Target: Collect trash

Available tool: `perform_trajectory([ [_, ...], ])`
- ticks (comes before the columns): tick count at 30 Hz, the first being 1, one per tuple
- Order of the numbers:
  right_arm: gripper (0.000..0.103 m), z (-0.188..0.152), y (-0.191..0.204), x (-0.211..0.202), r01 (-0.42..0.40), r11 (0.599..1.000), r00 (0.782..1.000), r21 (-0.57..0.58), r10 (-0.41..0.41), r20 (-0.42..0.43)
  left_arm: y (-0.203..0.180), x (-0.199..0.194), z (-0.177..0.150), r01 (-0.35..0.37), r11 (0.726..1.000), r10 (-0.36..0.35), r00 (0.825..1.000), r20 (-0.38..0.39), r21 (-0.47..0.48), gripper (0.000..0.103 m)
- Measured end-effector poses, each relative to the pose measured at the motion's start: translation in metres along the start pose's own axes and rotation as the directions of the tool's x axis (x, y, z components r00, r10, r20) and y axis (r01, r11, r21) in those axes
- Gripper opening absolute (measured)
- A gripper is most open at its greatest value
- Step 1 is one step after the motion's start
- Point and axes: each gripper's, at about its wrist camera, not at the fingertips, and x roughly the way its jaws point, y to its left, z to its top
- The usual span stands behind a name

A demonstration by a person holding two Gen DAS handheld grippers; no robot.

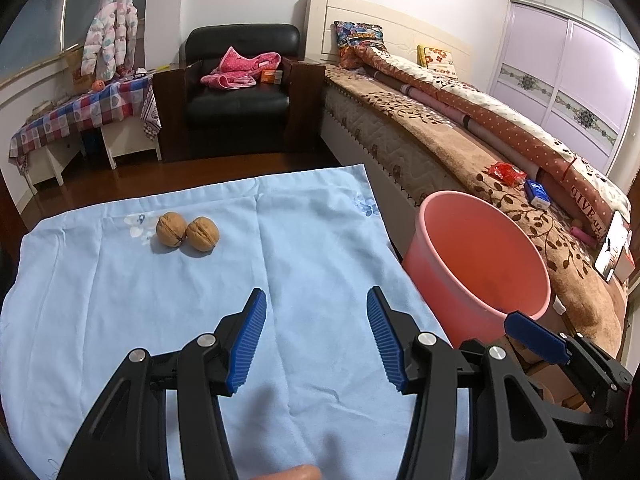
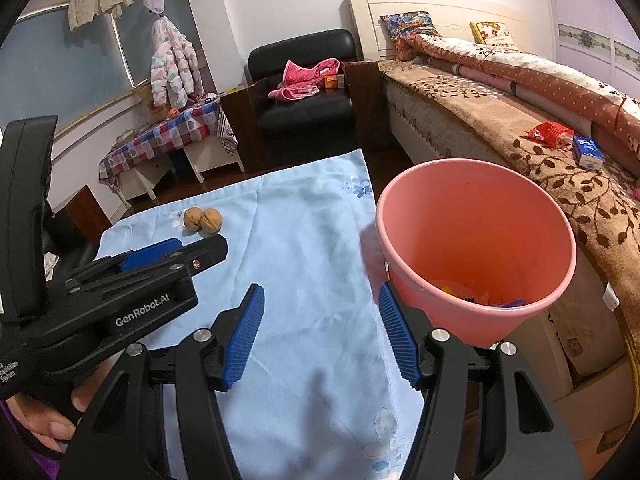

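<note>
Two walnuts (image 1: 187, 233) lie side by side at the far left of a light blue cloth (image 1: 304, 248); they also show in the right wrist view (image 2: 202, 220). A pink bucket (image 1: 476, 256) stands off the cloth's right edge, with colourful scraps at its bottom (image 2: 480, 296). My left gripper (image 1: 316, 300) is open and empty above the cloth's near middle. My right gripper (image 2: 320, 296) is open and empty next to the bucket's left side. The left gripper's body (image 2: 152, 280) shows at the left in the right wrist view.
A bed (image 1: 460, 128) with a brown blanket runs along the right, with a red packet (image 1: 507, 173) and a blue box (image 1: 538, 194) on it. A black armchair (image 1: 240, 92) and a checked-cloth table (image 1: 80, 112) stand at the back.
</note>
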Motion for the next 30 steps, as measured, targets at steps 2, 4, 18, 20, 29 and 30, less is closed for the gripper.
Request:
perform_trajectory([
  [2,0.060,-0.0001,-0.0001,-0.0001,0.000,1.000,1.000,-0.002,0.000,0.000,-0.0003,0.0004,0.0001,0.001,1.000,-0.001,1.000,-0.001,0.001,0.052],
  [4,0.060,-0.0003,0.0002,0.0007,0.000,1.000,1.000,-0.003,0.000,-0.002,-0.0002,0.0009,0.0000,0.001,1.000,-0.001,1.000,-0.003,0.000,0.052],
  [18,0.060,-0.0031,-0.0016,0.0038,0.005,1.000,1.000,0.000,-0.005,-0.004,0.0008,0.0020,-0.0003,0.003,1.000,-0.003,1.000,-0.006,-0.003,0.052],
  [20,0.060,-0.0042,-0.0034,0.0037,0.005,1.000,1.000,0.004,-0.005,-0.002,0.0001,0.0032,-0.0012,0.006,1.000,-0.006,1.000,-0.008,0.000,0.052],
  [29,0.060,-0.0045,-0.0066,0.0033,0.004,1.000,1.000,0.009,-0.004,0.000,-0.0025,0.0049,-0.0027,0.003,1.000,-0.003,1.000,-0.008,0.000,0.052],
  [30,0.060,-0.0042,-0.0063,0.0032,0.005,1.000,1.000,0.009,-0.005,0.000,-0.0025,0.0048,-0.0025,0.003,1.000,-0.003,1.000,-0.009,0.000,0.052],
])
